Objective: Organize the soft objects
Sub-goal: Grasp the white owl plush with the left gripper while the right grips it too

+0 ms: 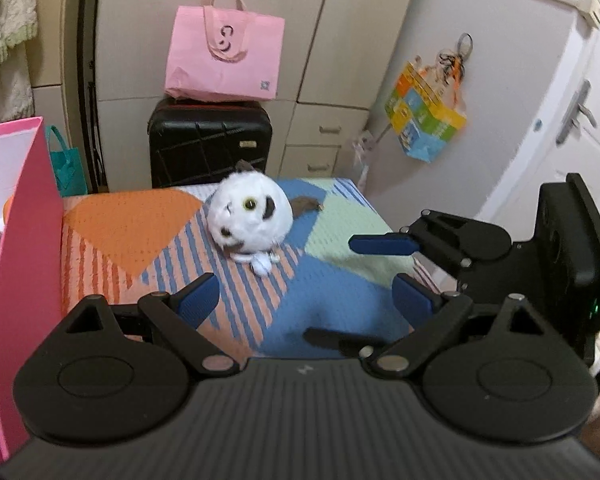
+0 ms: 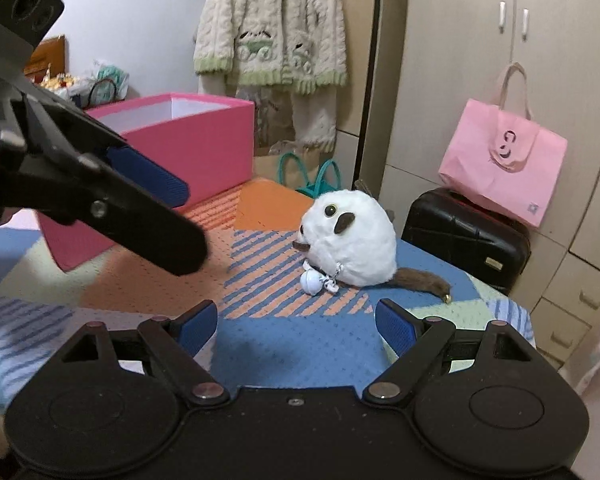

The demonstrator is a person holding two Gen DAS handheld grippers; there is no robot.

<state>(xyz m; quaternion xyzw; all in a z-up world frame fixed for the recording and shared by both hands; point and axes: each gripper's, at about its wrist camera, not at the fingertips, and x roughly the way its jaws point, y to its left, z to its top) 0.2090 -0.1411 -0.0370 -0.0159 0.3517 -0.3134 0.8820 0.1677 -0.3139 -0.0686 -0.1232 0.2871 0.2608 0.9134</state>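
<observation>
A: Both grippers, left (image 1: 306, 298) and right (image 2: 296, 326), have jaws wide with nothing between; the plush (image 1: 249, 216) sits on the quilt (image 1: 332, 292) ahead, apart from both.

B: One should straddle its round body, squeeze gently, then carry it to the pink box (image 2: 192, 136).

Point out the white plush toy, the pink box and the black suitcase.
white plush toy (image 2: 352, 240): right wrist view, middle of its round body.
pink box (image 2: 204, 148): right wrist view, its outer side wall.
black suitcase (image 1: 208, 144): left wrist view, its front face.
</observation>
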